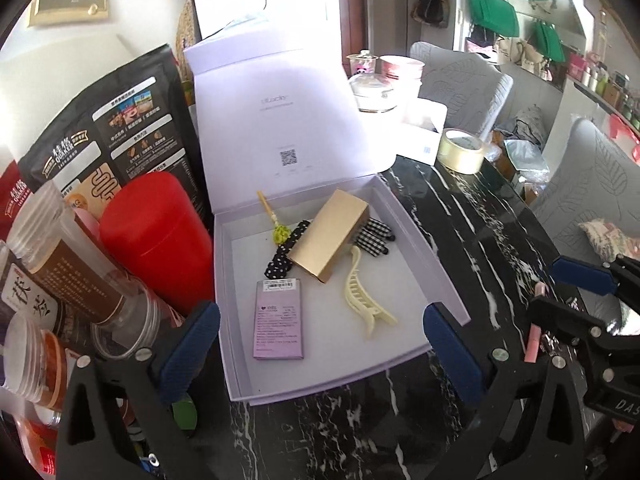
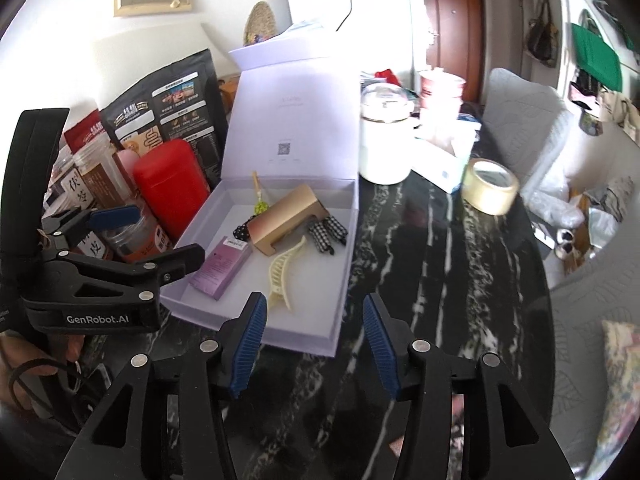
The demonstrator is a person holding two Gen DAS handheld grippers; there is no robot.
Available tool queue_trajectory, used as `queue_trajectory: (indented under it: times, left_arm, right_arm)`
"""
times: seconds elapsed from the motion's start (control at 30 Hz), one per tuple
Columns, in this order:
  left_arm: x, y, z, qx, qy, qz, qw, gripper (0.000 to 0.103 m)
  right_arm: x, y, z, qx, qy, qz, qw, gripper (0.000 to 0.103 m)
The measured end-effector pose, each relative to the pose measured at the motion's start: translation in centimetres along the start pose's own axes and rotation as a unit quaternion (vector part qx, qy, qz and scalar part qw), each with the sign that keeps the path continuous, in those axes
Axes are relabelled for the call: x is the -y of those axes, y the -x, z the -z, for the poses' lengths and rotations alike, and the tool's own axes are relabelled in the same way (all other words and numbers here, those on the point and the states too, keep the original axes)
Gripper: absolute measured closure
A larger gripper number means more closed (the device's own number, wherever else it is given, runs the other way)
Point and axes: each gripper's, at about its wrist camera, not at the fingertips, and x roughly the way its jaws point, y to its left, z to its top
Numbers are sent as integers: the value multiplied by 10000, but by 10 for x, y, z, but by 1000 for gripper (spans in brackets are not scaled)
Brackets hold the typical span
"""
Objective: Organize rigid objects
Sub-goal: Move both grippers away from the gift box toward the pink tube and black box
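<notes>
Both hand-held grippers are spread and empty: the left hand-held gripper (image 1: pixel 320 344) hangs over the box (image 1: pixel 404 216) at frame centre, the right hand-held gripper (image 2: pixel 312 344) above the surface (image 2: pixel 440 260); lower squarely onto one item

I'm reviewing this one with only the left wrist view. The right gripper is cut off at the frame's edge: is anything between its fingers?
Observer: No. In the right wrist view the right gripper stands open and empty above the black marble table, just short of the open lilac box.
Operator: Can you see the left gripper from outside?
Observer: Yes. The left gripper is open and empty, by the box's left wall.
Operator: Is the holder visible?
Observer: A hand shows below that gripper's body, beside a black cable loop.
</notes>
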Motion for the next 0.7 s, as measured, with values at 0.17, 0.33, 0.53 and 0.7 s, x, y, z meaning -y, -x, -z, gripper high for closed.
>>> queue_trajectory:
  times: [0.17, 0.33, 0.53, 0.7]
  left_arm:
    - [13, 14, 5, 88, -102, 140, 9998, 0]
    - [27, 24, 10, 129, -179, 394, 9990, 0]
    - [48, 36, 20, 255, -432, 726, 9961, 0]
    - [67, 41, 27, 268, -702, 881, 9933, 0]
  right_arm:
    - [6, 24, 11, 161, -56, 120, 9998, 50]
    - [10, 46, 21, 316, -78, 251, 9992, 49]
    - [17, 64, 37, 406, -210, 374, 9983, 45]
    - [29, 77, 52, 475, -413, 541, 9965, 39]
